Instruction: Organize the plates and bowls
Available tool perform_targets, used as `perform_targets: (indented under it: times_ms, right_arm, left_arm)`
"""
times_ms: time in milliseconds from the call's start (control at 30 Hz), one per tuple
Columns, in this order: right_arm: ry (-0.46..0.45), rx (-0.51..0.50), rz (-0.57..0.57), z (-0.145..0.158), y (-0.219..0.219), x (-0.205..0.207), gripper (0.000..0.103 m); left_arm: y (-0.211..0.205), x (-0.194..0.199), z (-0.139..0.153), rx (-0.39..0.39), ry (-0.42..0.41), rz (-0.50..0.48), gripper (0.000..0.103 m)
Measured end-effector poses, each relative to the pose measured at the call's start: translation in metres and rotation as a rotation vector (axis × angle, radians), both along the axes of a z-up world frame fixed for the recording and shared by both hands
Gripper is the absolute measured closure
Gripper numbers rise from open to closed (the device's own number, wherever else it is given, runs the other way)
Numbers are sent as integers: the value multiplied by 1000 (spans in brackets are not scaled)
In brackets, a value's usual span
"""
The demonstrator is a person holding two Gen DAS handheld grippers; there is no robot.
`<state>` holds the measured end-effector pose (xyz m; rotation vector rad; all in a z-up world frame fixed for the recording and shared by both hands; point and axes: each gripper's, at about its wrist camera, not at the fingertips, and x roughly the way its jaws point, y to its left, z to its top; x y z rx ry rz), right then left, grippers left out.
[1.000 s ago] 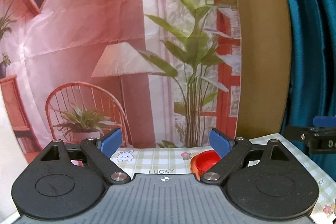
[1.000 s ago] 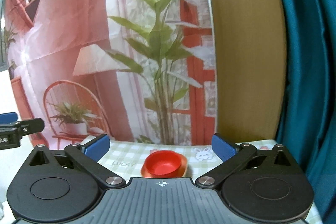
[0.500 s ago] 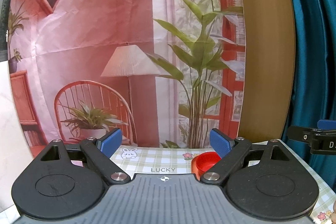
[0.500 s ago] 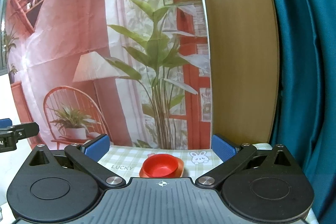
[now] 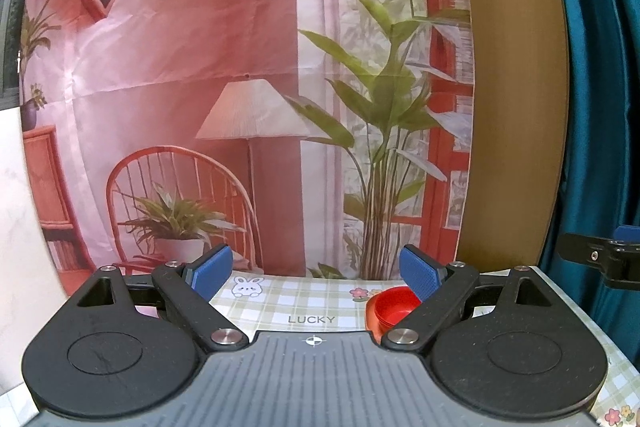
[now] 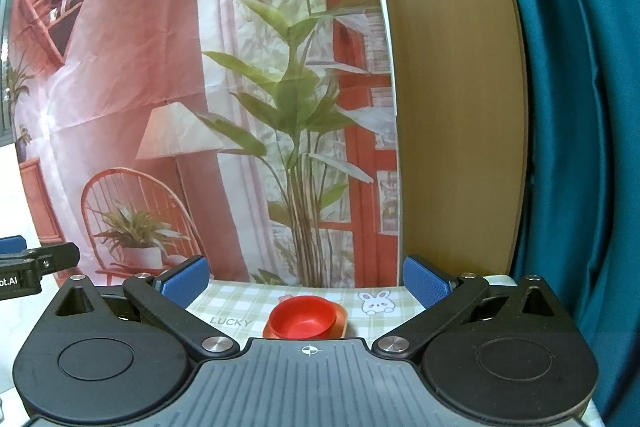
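Note:
A red bowl (image 6: 303,317) sits inside an orange dish (image 6: 341,315) on the green checked tablecloth (image 6: 236,301), straight ahead of my right gripper (image 6: 306,279), whose blue pads stand wide apart with nothing between them. In the left wrist view the same red bowl (image 5: 394,309) shows low on the right, partly hidden behind the right finger. My left gripper (image 5: 314,271) is open and empty, well above the cloth. Each gripper appears at the edge of the other's view.
A printed backdrop (image 5: 200,87) of a room with chair, lamp and plant hangs right behind the table. A wooden panel (image 6: 452,107) and a teal curtain (image 6: 580,147) stand to the right. The cloth (image 5: 280,301) carries rabbit and flower prints and the word LUCKY.
Both views have shifted slightly, so the backdrop sits a little further right and lower table shows more. The bowl and dish stay in place; both grippers remain open.

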<state>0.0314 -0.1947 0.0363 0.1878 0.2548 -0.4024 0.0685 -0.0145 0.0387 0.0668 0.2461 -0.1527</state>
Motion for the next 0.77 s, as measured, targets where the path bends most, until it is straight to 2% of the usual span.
perform_targets:
  times_ms: [767]
  right_arm:
    - [0,-2,5,2,1,0,0]
  left_arm:
    - [0,-3,0,-13,-11,28,11]
